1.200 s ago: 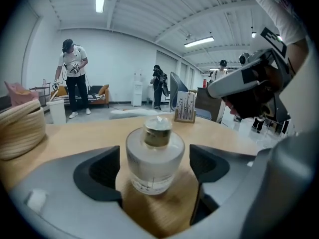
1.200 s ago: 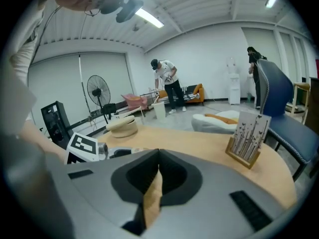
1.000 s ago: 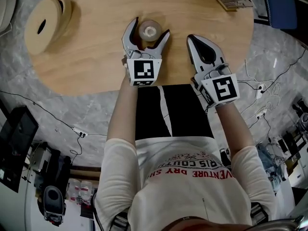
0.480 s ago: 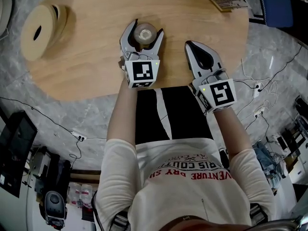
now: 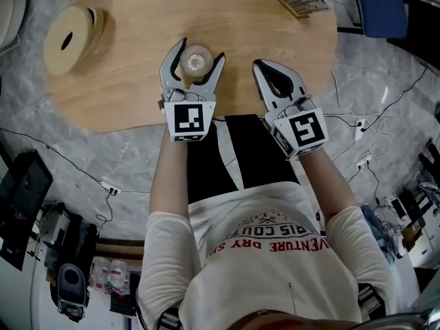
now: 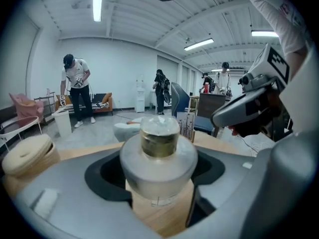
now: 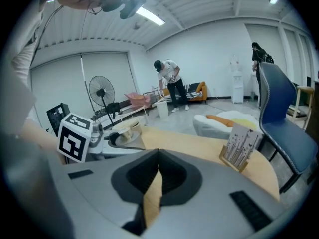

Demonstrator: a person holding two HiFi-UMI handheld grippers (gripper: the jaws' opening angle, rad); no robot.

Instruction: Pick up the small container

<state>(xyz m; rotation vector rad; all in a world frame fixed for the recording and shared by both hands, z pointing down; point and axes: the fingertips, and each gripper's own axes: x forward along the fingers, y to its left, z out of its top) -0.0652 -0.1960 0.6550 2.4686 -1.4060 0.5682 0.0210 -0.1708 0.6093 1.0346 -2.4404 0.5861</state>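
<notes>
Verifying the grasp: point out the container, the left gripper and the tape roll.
container point(image 6: 159, 156): left gripper view, its frosted body.
left gripper point(image 5: 201, 48): head view, midway between fingertips.
tape roll point(image 5: 81, 23): head view, flat top face.

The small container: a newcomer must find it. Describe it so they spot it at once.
On the wooden table, look between the jaws of the left gripper. The container is the squat frosted jar with a gold neck, far smaller than the cream spool at the left.
</notes>
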